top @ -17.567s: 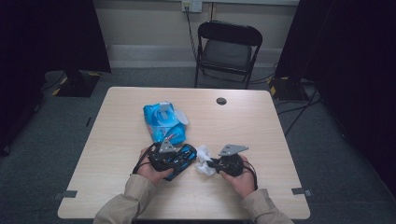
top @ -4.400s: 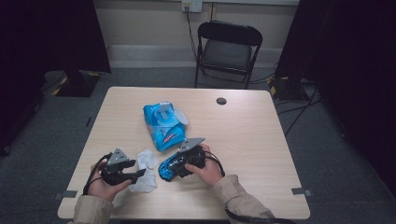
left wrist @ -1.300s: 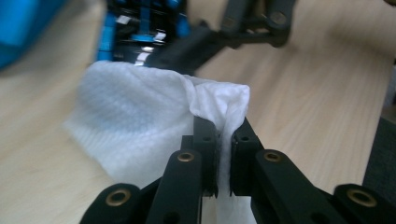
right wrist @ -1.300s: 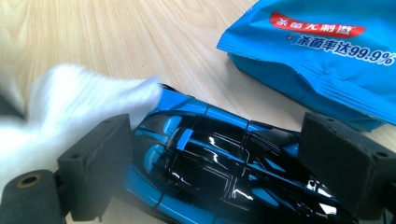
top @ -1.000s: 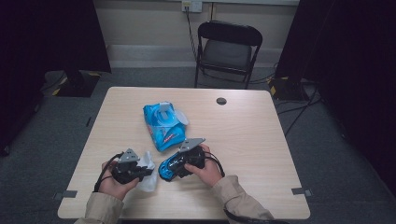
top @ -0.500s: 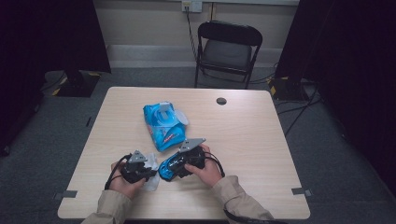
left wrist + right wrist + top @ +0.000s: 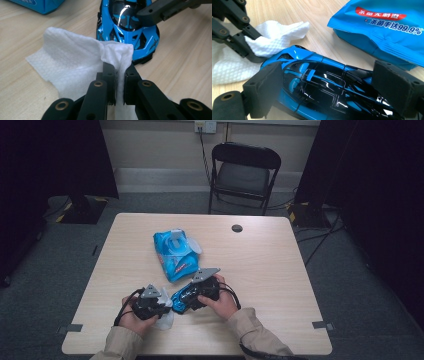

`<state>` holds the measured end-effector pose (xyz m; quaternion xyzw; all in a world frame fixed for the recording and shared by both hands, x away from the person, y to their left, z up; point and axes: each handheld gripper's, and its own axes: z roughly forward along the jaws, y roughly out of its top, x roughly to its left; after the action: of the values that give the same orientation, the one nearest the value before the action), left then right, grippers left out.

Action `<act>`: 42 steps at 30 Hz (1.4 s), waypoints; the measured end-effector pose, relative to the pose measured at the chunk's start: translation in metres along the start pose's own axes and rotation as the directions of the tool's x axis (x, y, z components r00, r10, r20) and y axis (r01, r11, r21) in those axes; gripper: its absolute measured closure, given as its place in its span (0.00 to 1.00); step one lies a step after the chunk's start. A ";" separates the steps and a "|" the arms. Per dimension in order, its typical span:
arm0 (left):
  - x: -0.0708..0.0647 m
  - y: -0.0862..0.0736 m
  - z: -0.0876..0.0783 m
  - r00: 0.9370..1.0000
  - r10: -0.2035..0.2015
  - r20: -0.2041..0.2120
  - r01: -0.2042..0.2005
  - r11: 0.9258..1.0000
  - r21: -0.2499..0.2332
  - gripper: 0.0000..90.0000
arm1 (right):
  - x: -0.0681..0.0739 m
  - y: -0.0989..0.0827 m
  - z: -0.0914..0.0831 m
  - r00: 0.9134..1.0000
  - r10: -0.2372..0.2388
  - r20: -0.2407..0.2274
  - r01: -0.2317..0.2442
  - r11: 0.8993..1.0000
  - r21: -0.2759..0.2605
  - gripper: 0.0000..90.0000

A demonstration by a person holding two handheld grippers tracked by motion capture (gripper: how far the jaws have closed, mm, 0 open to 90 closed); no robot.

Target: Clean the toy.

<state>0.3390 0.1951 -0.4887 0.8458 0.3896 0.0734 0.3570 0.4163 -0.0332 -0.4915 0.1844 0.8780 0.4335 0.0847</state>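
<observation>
L tongs (image 7: 119, 75) pinch wipe (image 7: 75, 60) at car (image 7: 127, 27); R tongs (image 7: 332, 87) clamp car.

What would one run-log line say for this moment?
left gripper: shut on wet wipe | right gripper: shut on blue toy car | wipe touches car's end | wipes pack behind

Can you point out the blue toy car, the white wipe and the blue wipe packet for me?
toy car (image 7: 127, 22), left gripper view, on its dark glossy roof.
white wipe (image 7: 67, 62), left gripper view, on its spread sheet.
wipe packet (image 7: 387, 32), right gripper view, on its printed face.
</observation>
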 end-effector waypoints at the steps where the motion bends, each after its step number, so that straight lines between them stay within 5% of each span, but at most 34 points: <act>1: -0.001 0.000 0.000 1.000 -0.003 0.005 0.003 1.000 0.000 0.93 | 0.000 0.000 0.000 1.000 0.001 0.002 -0.001 1.000 -0.001 0.11; 8: -0.007 -0.002 -0.001 1.000 -0.014 0.025 0.014 1.000 0.008 0.93 | 0.000 0.000 0.000 1.000 0.002 0.003 -0.002 1.000 -0.002 0.11; 22: -0.035 0.006 0.011 0.993 0.045 0.107 -0.048 0.998 0.027 0.93 | 0.001 0.000 0.001 1.000 0.001 0.007 -0.001 1.000 -0.005 0.11; 28: -0.035 0.010 0.006 0.991 0.042 0.123 -0.043 0.999 0.007 0.93 | 0.001 -0.001 0.001 1.000 0.002 0.005 -0.002 1.000 -0.008 0.11; 35: -0.013 0.013 -0.022 0.999 0.004 0.047 -0.001 0.998 -0.059 0.93 | 0.001 -0.001 0.001 1.000 0.003 0.006 -0.003 1.000 -0.012 0.11; 36: -0.005 0.012 -0.027 1.000 -0.013 0.008 0.014 0.997 -0.076 0.93 | 0.001 -0.001 0.001 1.000 0.004 0.007 -0.004 1.000 -0.013 0.11; 38: -0.001 0.012 -0.028 1.000 -0.023 -0.002 0.023 0.996 -0.081 0.93 | 0.001 -0.001 0.001 1.000 0.003 0.006 -0.002 1.000 -0.012 0.11; 42: 0.017 0.010 -0.029 0.994 -0.061 -0.089 0.053 0.994 -0.093 0.93 | 0.001 -0.001 0.001 1.000 0.002 0.007 -0.002 1.000 -0.013 0.11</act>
<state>0.3449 0.2184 -0.4632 0.8130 0.4258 0.1194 0.3787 0.4151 -0.0330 -0.4929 0.1862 0.8747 0.4387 0.0883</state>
